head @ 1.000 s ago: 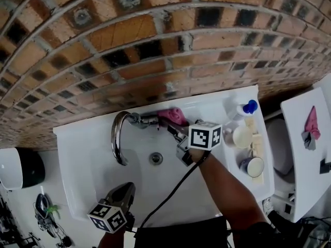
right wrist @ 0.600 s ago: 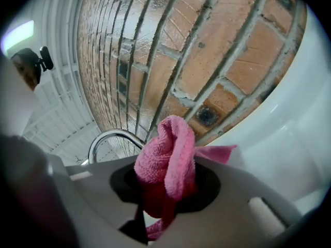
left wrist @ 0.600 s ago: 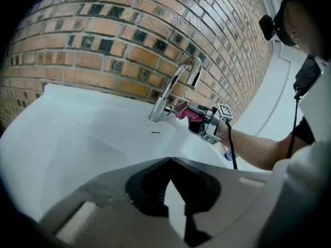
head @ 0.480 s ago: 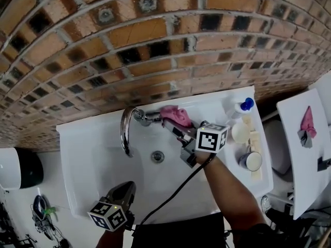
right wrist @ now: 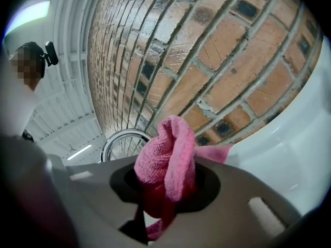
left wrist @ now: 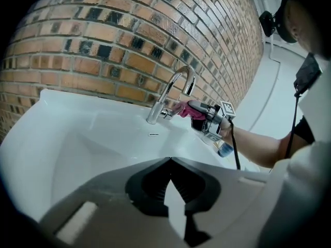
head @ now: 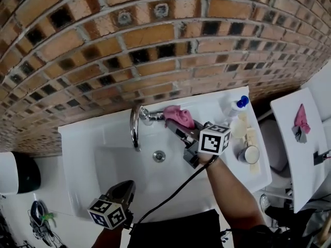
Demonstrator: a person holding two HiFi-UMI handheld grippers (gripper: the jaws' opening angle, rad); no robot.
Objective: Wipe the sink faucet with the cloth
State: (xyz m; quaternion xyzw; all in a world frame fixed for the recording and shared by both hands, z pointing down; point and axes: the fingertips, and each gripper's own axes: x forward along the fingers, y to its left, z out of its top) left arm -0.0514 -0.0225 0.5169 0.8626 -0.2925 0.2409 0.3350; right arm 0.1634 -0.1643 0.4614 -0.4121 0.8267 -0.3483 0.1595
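Bunched pink terry cloth [head: 178, 117] held against the base of the curved chrome faucet [head: 135, 128]

Nearest, in front of the faucet at the white basin sink's [head: 103, 143] front edge, the left gripper [head: 121, 191] is held with jaws closed together on nothing. Just right of the faucet, the right gripper [head: 179, 132] is clamped on the cloth. The actual contact with the faucet is masked by the cloth. In the right gripper view only part of the spout's arc is seen; the rest is cut off by the gripper body.

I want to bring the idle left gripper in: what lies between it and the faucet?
Only bare sink basin, in both the head view and left gripper view; the drain sits off to the side.
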